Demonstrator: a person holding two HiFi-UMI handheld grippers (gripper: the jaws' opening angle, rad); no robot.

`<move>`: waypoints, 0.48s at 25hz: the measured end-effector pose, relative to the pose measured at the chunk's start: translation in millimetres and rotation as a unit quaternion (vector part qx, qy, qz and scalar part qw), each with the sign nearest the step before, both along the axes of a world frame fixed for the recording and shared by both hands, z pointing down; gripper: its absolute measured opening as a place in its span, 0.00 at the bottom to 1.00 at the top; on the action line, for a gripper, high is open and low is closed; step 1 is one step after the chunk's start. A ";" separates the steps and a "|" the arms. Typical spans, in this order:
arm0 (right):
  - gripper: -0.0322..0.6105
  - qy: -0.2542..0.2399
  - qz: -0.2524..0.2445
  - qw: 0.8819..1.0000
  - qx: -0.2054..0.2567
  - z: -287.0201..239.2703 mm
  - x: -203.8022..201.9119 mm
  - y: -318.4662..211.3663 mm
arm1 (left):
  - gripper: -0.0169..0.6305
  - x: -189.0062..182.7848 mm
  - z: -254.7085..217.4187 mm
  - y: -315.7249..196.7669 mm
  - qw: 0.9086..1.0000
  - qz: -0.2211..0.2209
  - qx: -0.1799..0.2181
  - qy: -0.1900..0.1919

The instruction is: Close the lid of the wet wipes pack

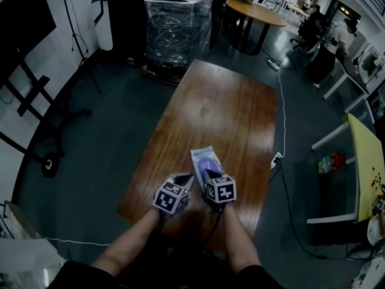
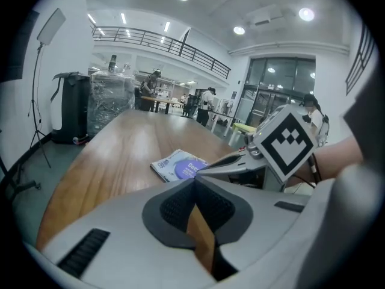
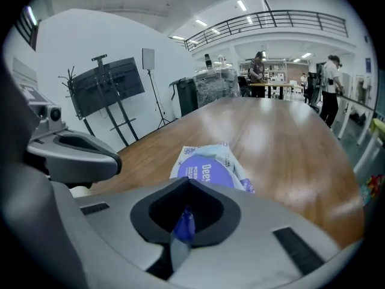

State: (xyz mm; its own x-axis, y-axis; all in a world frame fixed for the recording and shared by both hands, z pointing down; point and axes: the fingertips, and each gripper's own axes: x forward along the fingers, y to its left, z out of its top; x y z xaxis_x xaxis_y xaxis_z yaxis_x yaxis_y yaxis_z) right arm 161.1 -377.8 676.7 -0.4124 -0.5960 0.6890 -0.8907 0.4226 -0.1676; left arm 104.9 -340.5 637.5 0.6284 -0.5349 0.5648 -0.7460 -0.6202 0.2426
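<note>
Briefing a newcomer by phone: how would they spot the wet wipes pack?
Find the long brown wooden table. At its near end, just ahead of the left gripper and right gripper, lies the wet wipes pack: flat, pale, purple oval on top, the only loose item on the wood.

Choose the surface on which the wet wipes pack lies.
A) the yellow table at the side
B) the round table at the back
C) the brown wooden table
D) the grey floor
C: the wet wipes pack lies flat on the brown wooden table, near its front end.
</note>
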 end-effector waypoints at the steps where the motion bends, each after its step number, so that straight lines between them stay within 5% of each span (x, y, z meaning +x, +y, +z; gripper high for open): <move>1: 0.07 0.016 -0.002 1.000 0.003 0.7 -0.3 -1.0 | 0.03 0.0 -1.0 -0.5 1.000 0.000 0.001 0.002; 6: 0.07 0.043 0.005 0.999 0.003 6.0 0.2 -1.7 | 0.03 -5.9 -10.9 2.0 1.000 0.002 0.008 0.009; 12: 0.06 -0.003 0.033 0.997 0.064 -39.8 -5.5 13.0 | 0.03 -10.5 -55.7 8.7 0.998 0.028 0.049 0.040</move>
State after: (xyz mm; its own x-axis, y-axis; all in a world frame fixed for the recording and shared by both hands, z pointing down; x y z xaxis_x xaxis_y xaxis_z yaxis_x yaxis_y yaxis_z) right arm 155.5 -364.7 636.9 -0.3737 -0.7045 0.6033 -0.9163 0.3814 -0.1222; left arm 94.4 -331.7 581.8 0.7007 -0.5473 0.4578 -0.6894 -0.6846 0.2367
